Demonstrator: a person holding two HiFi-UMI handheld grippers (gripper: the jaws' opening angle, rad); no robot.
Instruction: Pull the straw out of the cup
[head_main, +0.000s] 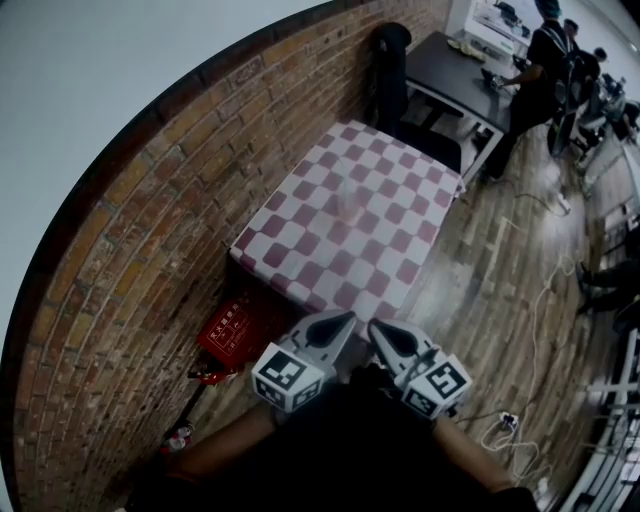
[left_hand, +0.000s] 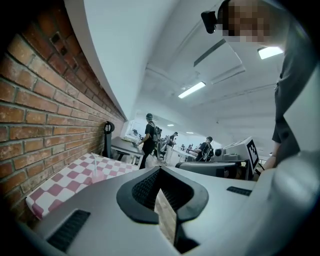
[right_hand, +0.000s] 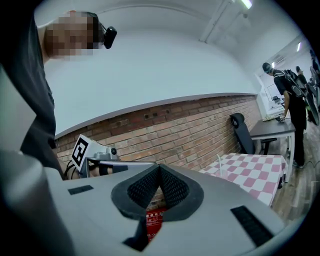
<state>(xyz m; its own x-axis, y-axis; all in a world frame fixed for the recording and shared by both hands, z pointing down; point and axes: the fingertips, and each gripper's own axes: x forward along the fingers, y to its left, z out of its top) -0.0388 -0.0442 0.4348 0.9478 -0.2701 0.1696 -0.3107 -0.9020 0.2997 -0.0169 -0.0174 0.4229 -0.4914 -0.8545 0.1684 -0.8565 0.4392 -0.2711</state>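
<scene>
A clear cup (head_main: 349, 207) with a thin straw stands near the middle of the table (head_main: 300, 262), which has a red-and-white checked cloth. My left gripper (head_main: 345, 319) and right gripper (head_main: 376, 326) are side by side, short of the table's near edge and well away from the cup. Both are shut with nothing in them. In the left gripper view the cup (left_hand: 96, 173) is small and far off to the left of the shut left gripper (left_hand: 160, 168). In the right gripper view the cup (right_hand: 222, 172) sits to the right of the shut right gripper (right_hand: 160, 166).
A brick wall (head_main: 150, 230) runs along the table's left side. A red box (head_main: 228, 332) lies on the floor by the near left table corner. Beyond the table are a black chair (head_main: 390, 60), a dark desk (head_main: 455, 70) and people. Cables (head_main: 535, 300) lie on the wooden floor at right.
</scene>
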